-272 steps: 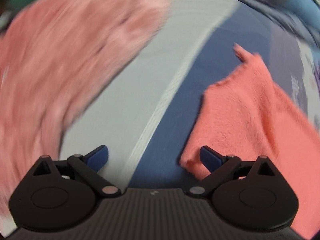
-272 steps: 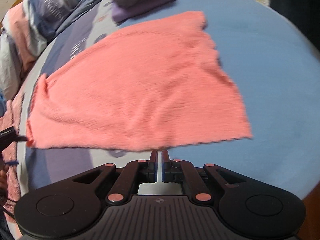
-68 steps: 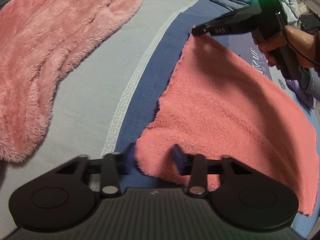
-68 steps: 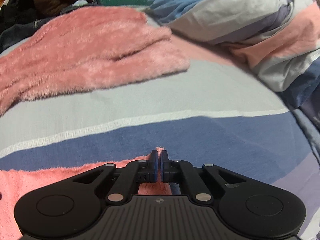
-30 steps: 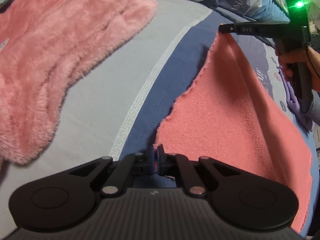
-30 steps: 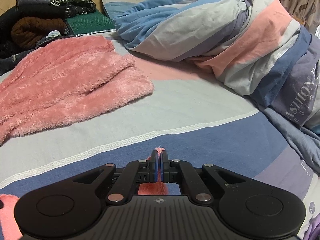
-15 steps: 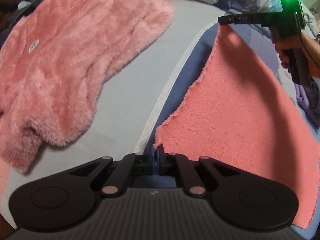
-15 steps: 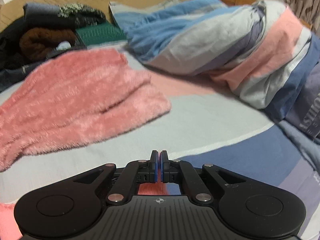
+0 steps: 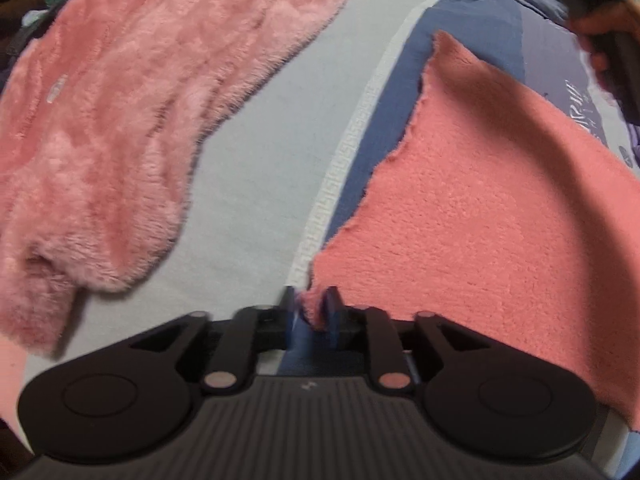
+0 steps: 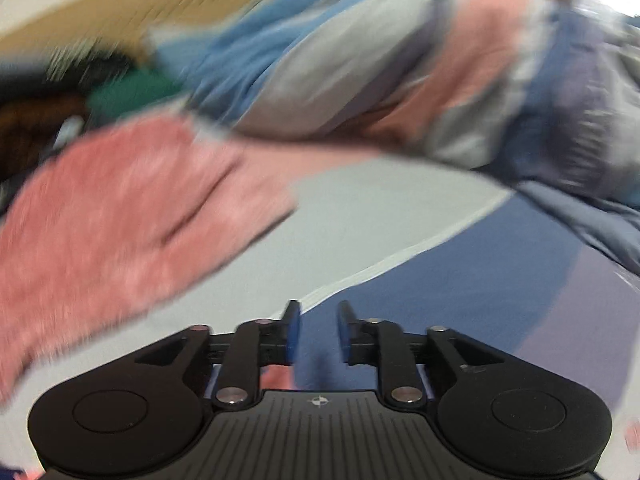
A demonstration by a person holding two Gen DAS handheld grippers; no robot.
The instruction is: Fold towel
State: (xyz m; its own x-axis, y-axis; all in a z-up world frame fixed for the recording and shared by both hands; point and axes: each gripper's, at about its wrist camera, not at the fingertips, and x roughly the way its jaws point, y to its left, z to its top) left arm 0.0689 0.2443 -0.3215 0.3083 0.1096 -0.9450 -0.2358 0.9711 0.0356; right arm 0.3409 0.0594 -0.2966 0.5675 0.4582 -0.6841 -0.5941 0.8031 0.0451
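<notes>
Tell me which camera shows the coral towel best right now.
The left wrist view. The coral towel lies spread across the striped bedsheet, one corner between the opening jaws of the left gripper. The right wrist view is blurred and shows only a small coral patch behind the right gripper's fingers.

A: We see a bed sheet (image 9: 256, 168) spread ahead of the tool; pale grey to the front left, dark blue to the front right, with a white patterned stripe (image 9: 340, 160) running away between the two bands.

B: We also make out a fluffy pink blanket (image 9: 132, 92) lying on the grey part, off to the left; beyond it, dark clothes (image 10: 36, 120) and something green (image 10: 128, 96) are piled, though blurred.

A: Further ahead and to the right a rumpled striped duvet (image 10: 360, 60) is heaped in blue, grey and pink; behind it, we see a tan headboard (image 10: 120, 4), badly smeared.
</notes>
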